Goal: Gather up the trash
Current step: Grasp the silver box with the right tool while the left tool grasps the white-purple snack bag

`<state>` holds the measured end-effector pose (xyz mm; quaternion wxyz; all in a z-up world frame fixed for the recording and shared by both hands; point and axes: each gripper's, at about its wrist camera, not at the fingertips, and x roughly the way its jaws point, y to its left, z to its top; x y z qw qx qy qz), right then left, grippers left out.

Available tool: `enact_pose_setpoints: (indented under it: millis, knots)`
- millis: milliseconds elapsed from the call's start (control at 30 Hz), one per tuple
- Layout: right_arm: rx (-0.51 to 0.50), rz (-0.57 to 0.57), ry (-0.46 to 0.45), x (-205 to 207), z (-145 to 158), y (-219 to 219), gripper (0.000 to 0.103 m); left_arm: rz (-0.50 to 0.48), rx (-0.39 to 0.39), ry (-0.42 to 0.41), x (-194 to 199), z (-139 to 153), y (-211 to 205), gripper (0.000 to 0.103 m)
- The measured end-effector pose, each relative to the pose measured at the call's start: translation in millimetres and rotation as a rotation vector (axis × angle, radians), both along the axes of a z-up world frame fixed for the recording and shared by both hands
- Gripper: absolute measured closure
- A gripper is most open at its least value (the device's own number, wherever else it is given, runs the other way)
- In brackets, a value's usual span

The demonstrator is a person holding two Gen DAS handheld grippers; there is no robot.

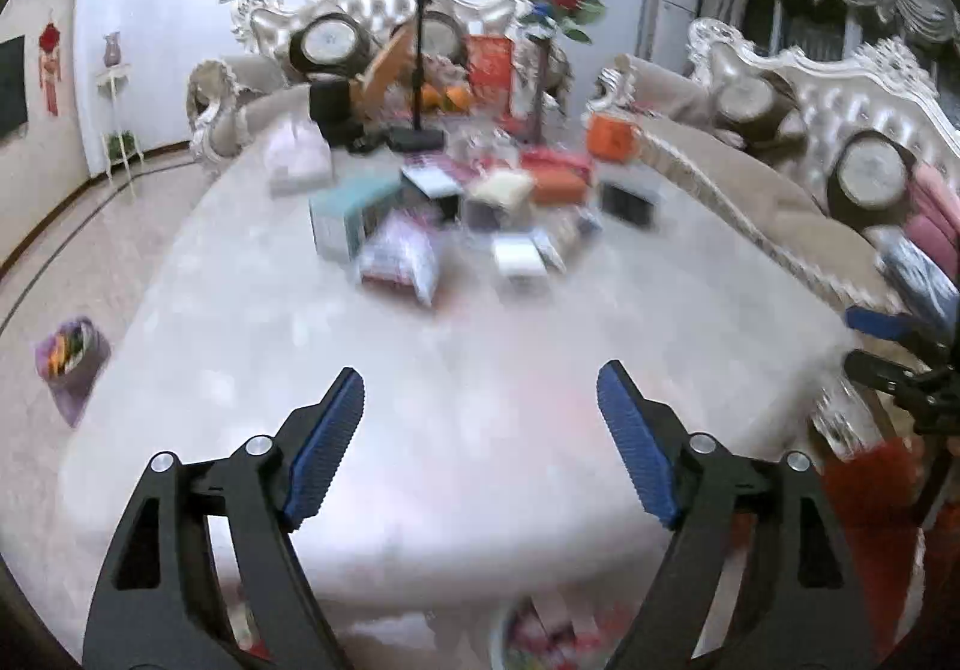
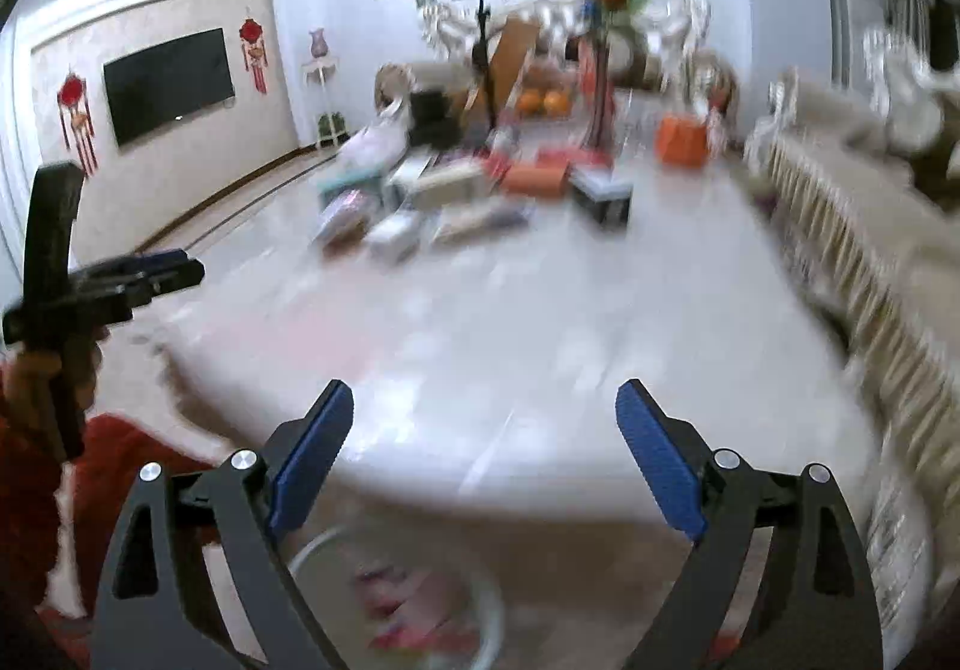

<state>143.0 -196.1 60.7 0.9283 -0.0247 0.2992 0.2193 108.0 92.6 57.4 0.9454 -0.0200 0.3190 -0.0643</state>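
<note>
Both views are motion-blurred. My left gripper [image 1: 480, 400] is open and empty above the near part of a white table [image 1: 420, 346]. My right gripper [image 2: 485, 418] is open and empty above the table's near edge [image 2: 540, 346]. A white-rimmed trash bin [image 2: 414, 598] holding pink and red scraps sits on the floor below the near edge; it also shows in the left wrist view [image 1: 540, 634]. The left gripper shows at the left of the right wrist view [image 2: 150, 268]. The right gripper shows at the right edge of the left wrist view [image 1: 888, 346].
Several boxes and packets [image 1: 456, 202] crowd the table's far half, with a black stand [image 1: 417, 70], oranges [image 1: 447, 97] and an orange box [image 1: 611, 136]. Ornate sofas [image 1: 810, 130] run behind and right. A purple bin [image 1: 72, 358] stands on the floor left. A TV [image 2: 168, 82] hangs on the wall.
</note>
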Motion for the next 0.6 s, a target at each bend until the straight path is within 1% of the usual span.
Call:
enact_pose_setpoints:
  millis: [67, 100, 133, 200, 300, 433, 467, 600]
  knots:
    - [-0.015, -0.011, -0.011, 41.4, 8.5, -1.8, 0.018, -0.003, -0.019, 0.012, 34.3, 0.2, 3.2, 0.024]
    - [-0.022, -0.010, -0.007, 62.5, 11.0, -1.3, 0.018, 0.014, -0.018, 0.020, 57.8, -2.1, 6.0, 0.024]
    - [-0.032, -0.008, 0.002, 81.6, 11.6, -2.2, 0.018, 0.021, -0.015, 0.025, 72.2, -4.2, 6.3, 0.024]
    - [-0.062, -0.019, 0.015, 112.6, 8.4, -3.1, 0.018, 0.039, 0.001, 0.067, 105.9, -14.6, 8.2, 0.024]
    - [-0.100, -0.034, 0.054, 168.0, 0.8, -1.8, 0.018, 0.070, 0.018, 0.133, 134.7, -32.6, 15.2, 0.024]
    - [-0.083, -0.053, 0.122, 215.9, -18.3, -0.6, 0.018, 0.100, 0.017, 0.179, 157.2, -47.3, 16.6, 0.024]
    - [-0.085, -0.046, 0.132, 220.5, -19.8, 2.4, 0.018, 0.105, 0.026, 0.193, 162.0, -49.6, 16.2, 0.024]
    - [-0.155, -0.004, 0.148, 242.1, -30.8, 19.7, 0.018, 0.115, 0.070, 0.223, 174.4, -54.8, 14.1, 0.024]
